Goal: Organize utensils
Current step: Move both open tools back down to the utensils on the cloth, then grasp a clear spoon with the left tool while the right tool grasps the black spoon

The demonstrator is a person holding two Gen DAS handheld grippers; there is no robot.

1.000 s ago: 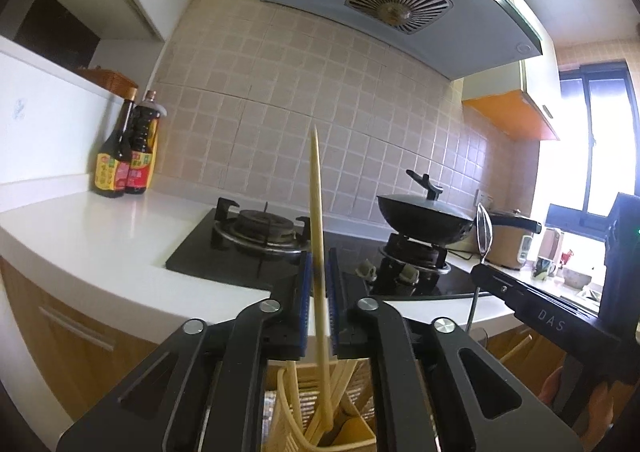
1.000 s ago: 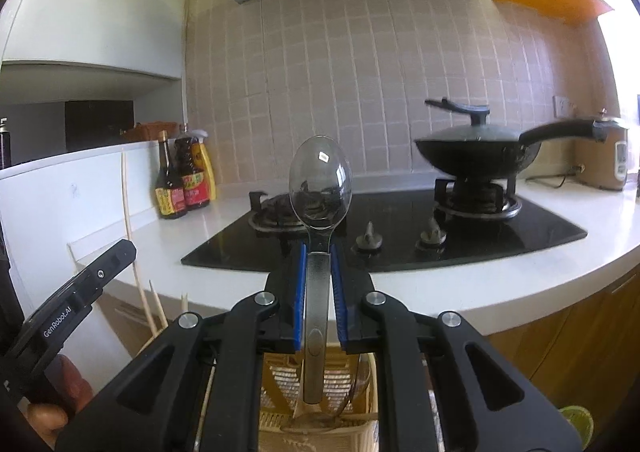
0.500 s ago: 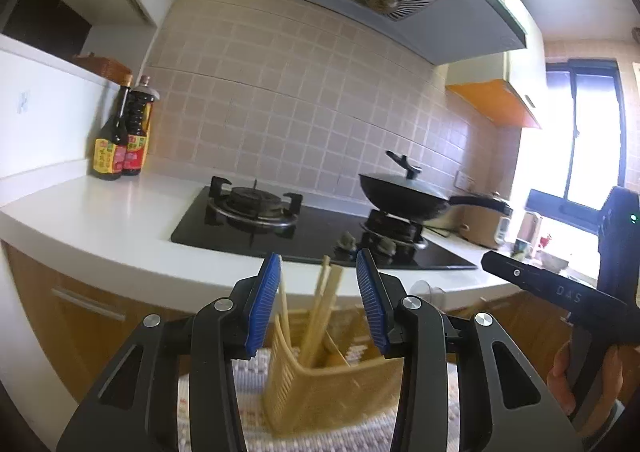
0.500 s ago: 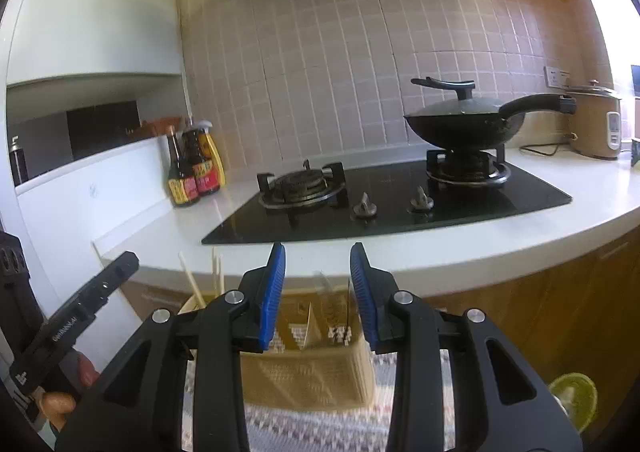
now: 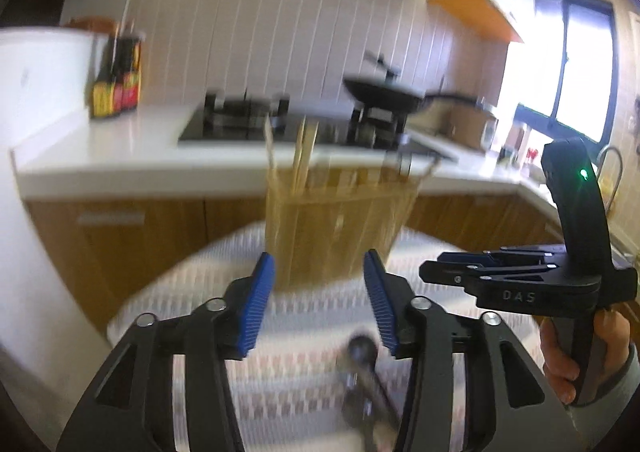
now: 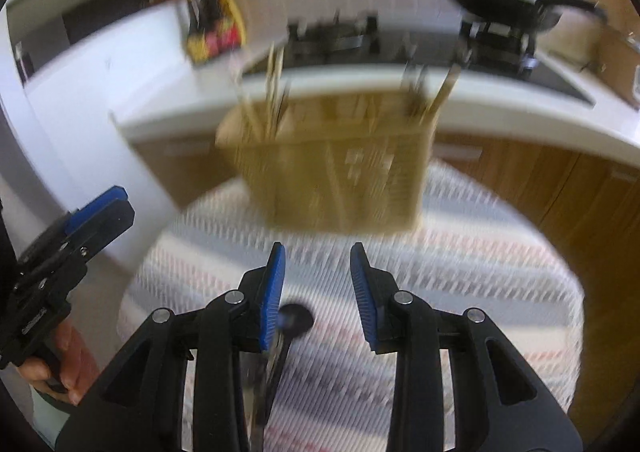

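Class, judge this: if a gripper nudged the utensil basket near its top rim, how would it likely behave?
The basket looks like thin slotted plastic, so probably light and likely to slide on the cloth. It stands tall, with chopsticks sticking above the rim, so a high push may tip it. The chopsticks would likely rattle and shift.

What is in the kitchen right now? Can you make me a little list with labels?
left gripper: open, empty
right gripper: open, empty
basket: tan, standing on the striped cloth
in basket: chopsticks at its left end, other handles at its right end
on the cloth, near the grippers: dark utensil, too blurred to name
behind: stove, black pan, sauce bottles
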